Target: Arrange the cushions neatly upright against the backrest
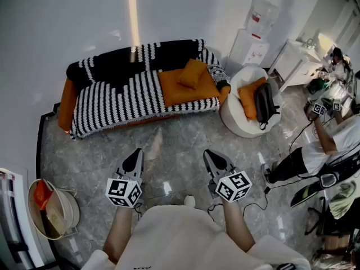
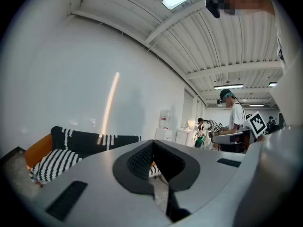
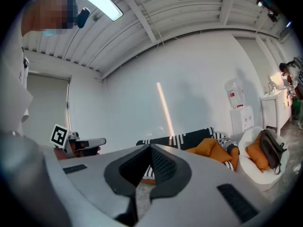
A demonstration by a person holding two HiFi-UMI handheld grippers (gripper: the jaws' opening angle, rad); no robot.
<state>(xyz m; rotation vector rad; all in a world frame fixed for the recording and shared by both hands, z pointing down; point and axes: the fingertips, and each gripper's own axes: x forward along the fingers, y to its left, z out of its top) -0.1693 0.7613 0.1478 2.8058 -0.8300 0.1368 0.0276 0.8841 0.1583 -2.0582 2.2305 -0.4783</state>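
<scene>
The left gripper [image 1: 136,155] and right gripper [image 1: 212,155] are both closed, jaws together, over the marble floor [image 1: 180,134], well apart from the striped sofa [image 1: 124,94]. An orange cushion [image 1: 193,73] sits tilted towards the sofa's right end. Just beside the sofa, a round white chair [image 1: 239,122] holds a second cushion [image 1: 247,96] and a black bag [image 1: 264,103].
</scene>
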